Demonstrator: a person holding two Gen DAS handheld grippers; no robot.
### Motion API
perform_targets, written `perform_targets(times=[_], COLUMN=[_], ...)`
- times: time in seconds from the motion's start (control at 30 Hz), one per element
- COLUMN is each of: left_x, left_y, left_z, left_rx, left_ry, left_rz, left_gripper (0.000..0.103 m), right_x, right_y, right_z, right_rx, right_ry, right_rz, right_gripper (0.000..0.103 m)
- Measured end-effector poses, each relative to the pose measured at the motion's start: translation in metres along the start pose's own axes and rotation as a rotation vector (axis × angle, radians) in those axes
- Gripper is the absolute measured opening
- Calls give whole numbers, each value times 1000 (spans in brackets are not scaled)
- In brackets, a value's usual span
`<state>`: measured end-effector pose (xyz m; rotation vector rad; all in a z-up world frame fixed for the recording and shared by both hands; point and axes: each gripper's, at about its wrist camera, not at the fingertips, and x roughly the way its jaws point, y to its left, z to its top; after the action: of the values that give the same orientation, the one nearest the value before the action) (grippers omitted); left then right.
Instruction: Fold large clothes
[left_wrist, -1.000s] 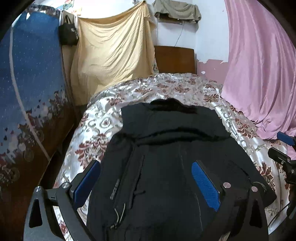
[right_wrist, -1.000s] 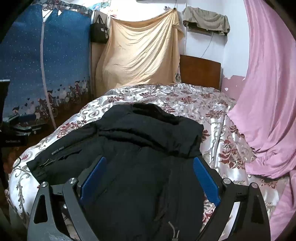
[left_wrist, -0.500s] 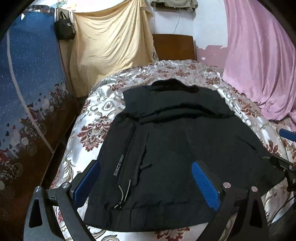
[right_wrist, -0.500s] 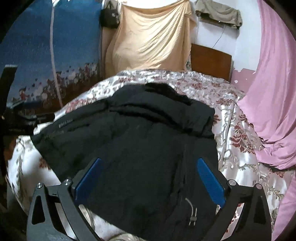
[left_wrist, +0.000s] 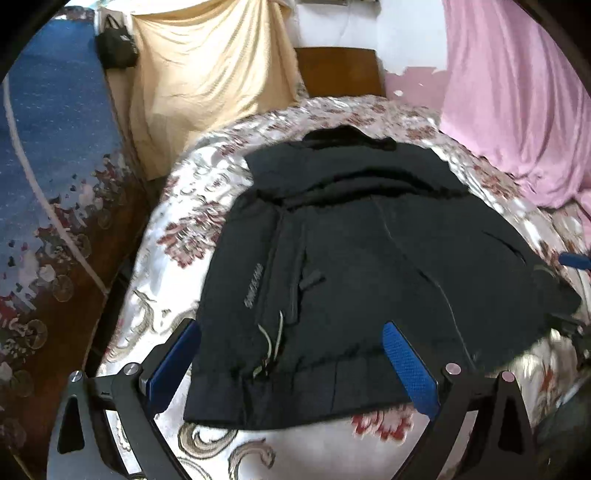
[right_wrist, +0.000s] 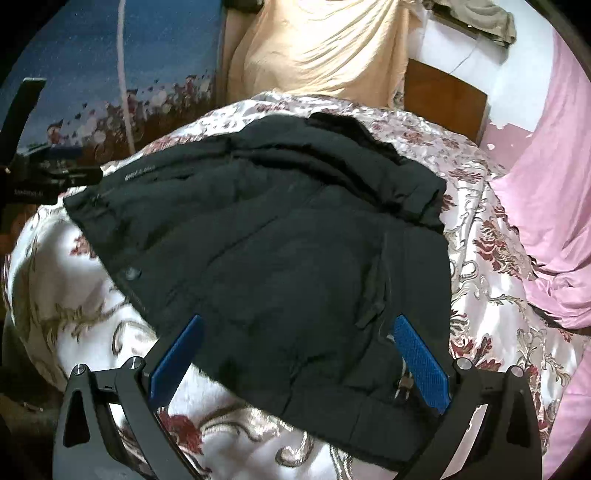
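Both the left gripper and right gripper gape wide and empty over the black jacket, which looks bulky, soft and floppy, best pinched at its near hem corners.

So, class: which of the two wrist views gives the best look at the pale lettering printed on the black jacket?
The left wrist view. There the lettering runs along the black jacket near the zip, fairly large, though too blurred to read. In the right wrist view the lettering sits small at the jacket's far left edge, harder to make out.
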<state>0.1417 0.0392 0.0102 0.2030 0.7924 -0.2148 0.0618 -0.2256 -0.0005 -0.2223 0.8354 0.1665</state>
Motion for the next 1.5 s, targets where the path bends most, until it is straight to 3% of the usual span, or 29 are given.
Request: perform_targets(times=[0.07,0.23,0.33,0.47,0.67,1.0,1.23,1.33,1.5], left_x=[1,6,15,20,37,36,29,26,28], left_y=[5,3,-1,-5,-17,-17,-28,-30,-30], left_z=[-10,-30,-40,-41,-34,-34,-33,-35,-37], left_rx=[25,147,235,255,297,261,349,365,366], left_ry=[29,109,159,161,175,85,-7,-32,-42], left_rz=[-62,-121,-96,-62,56,187,275,278,251], left_gripper=[99,99,100,103,103,103,103,101,97], right_x=[4,10,11,13,17,28,32,28,27], right_y=[2,9,6,0,-12,-3,11,18,1], right_z=[-4,-16,-19,-21,-24,-12,-17,-21,-16], right_rx=[-22,-86,-72,-58,-57,-113,-178,-281,-267], right_ry=[33,103,114,140,170,162,14,-58,-32], right_rz=[9,1,9,14,-6,-80,-244,-270,-229], right_gripper=[101,101,101,101,101,101,101,101,101])
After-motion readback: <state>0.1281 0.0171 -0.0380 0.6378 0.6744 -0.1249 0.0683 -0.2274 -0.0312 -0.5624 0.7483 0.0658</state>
